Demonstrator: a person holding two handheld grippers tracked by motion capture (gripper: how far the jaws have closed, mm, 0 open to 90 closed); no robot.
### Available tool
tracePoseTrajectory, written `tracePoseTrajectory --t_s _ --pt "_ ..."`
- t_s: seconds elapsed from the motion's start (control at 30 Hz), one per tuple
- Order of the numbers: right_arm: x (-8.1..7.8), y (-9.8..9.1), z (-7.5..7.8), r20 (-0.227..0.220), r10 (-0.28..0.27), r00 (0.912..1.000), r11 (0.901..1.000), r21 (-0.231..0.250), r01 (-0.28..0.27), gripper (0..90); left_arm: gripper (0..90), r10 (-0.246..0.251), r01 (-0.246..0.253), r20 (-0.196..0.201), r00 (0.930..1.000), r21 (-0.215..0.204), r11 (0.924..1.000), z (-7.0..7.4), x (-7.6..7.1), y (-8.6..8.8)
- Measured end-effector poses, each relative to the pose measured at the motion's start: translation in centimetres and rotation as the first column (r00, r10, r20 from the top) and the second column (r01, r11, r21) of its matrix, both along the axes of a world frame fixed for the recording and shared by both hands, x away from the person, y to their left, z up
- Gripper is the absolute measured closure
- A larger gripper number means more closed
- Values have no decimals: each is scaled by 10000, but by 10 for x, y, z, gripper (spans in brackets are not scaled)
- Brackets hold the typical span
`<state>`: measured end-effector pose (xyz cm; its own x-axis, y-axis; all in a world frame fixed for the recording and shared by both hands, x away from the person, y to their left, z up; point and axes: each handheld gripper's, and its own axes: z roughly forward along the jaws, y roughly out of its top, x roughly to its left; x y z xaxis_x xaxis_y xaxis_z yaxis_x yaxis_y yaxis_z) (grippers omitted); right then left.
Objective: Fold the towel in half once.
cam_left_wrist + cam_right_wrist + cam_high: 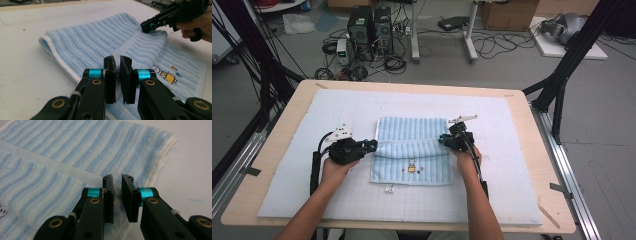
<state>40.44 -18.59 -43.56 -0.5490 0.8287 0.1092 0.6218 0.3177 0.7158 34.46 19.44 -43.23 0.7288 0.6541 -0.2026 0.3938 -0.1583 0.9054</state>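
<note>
Left hand-held gripper (pixel 371 145) and right hand-held gripper (pixel 443 139) pinch opposite ends of the folded flap on the blue towel (pixel 412 131), mid-tabletop (pixel 522 107), long axis running between them. Left gripper view: jaws nearly closed on the towel's (pixel 95 37) near edge. Right gripper view: jaws clamp cloth (pixel 62 152), open room beyond.

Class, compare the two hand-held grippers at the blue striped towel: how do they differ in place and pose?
The left hand-held gripper meets the towel at its left side, the right hand-held gripper at its right side. The left points rightward, the right leftward, so they face each other. Shared: both sit at the folded-over edge, jaws nearly closed with towel cloth between the pads.
</note>
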Motion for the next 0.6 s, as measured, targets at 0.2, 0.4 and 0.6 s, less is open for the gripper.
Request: tracePoseTrajectory --t_s 0.2,0.4,0.6 --pt "-24 -7 13 736 330 9967 9991 243 -349 818 829 -81 81 -4 10000 -13 10000 2 -8 3" --pt "-58 -19 19 1162 670 9910 9942 757 -761 819 830 -446 446 -63 9990 21 9990 1 -27 2" --pt "-85 -28 14 1337 867 9872 9895 1037 -1009 819 834 -583 586 -119 9982 210 9981 0 -38 5"
